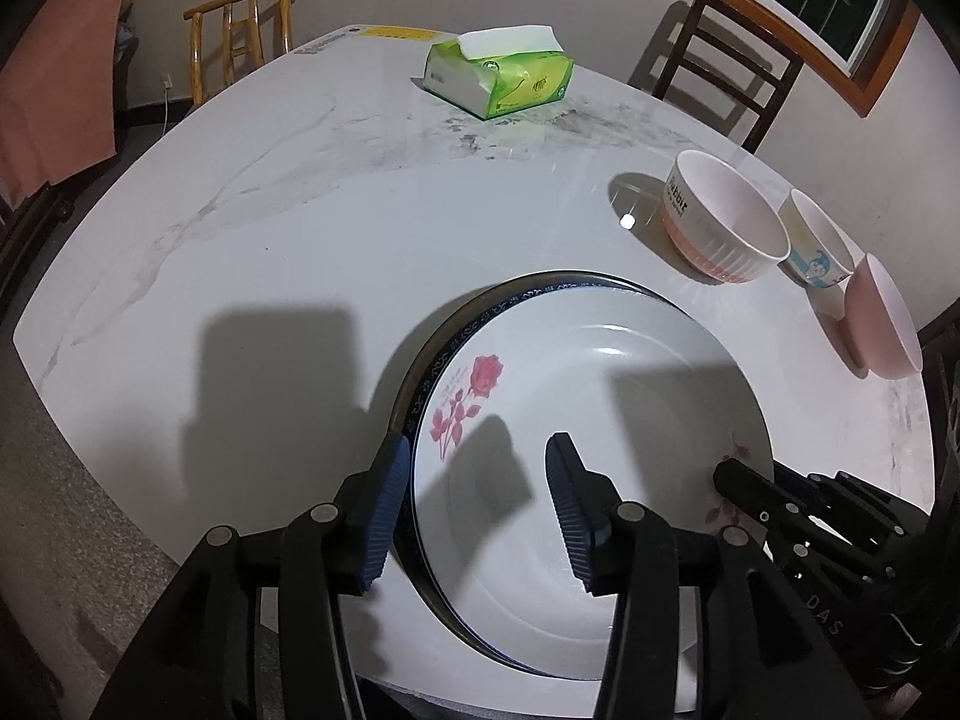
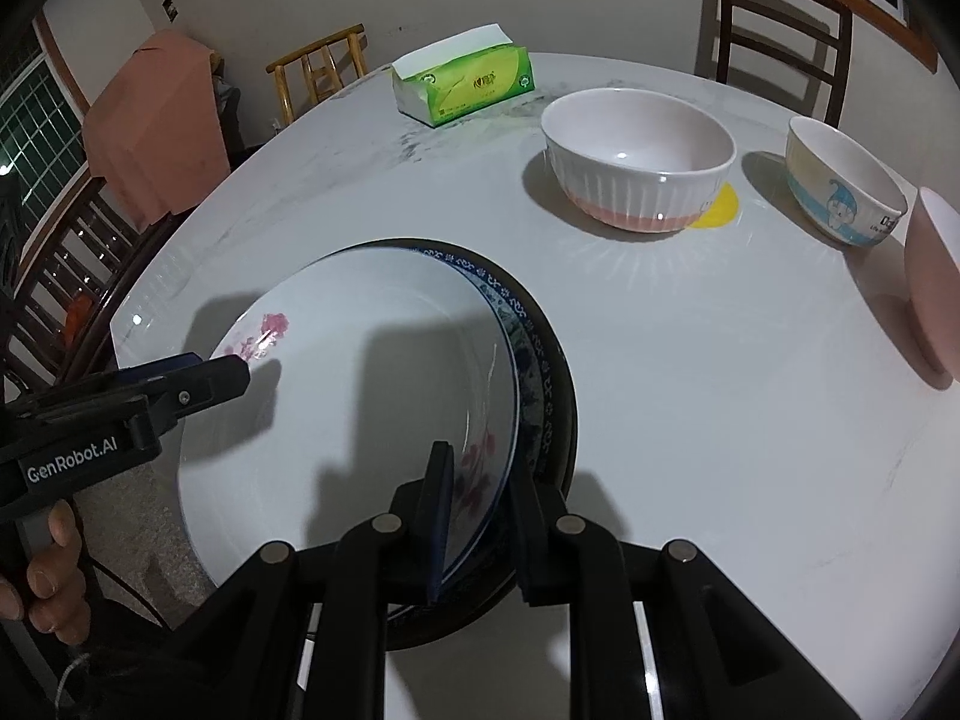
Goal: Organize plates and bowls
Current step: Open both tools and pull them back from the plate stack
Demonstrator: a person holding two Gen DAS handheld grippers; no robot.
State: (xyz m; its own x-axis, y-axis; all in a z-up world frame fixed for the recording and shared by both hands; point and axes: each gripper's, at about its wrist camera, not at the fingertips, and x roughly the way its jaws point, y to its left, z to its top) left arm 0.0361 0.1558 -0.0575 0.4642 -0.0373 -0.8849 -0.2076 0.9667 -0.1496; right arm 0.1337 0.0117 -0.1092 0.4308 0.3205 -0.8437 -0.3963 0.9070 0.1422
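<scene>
Black linkage arms with blue ribbed pads are filling the bottom of both wrist views. On the left, the left gripper is standing partly open, its pads astride the near-left rim of the rose-patterned plate without pressing on it; a hand is gripping its handle in the right wrist view. That white plate is sitting on top of a blue-patterned plate, which is itself resting on a dark-rimmed plate, the three forming an uneven stack at the near edge of the white marble table; the top plate is holding nothing. Further right, the right gripper is pinching the right rim of the rose-patterned plate, its jaws nearly closed on it. Beyond the stack, toward the far right, three bowls are standing in a row, all with nothing in them: a ribbed white bowl with a pink base, a small cartoon-printed bowl and a pink bowl at the table's edge. A green tissue pack is lying at the far side, and wooden chairs are standing behind the table.
</scene>
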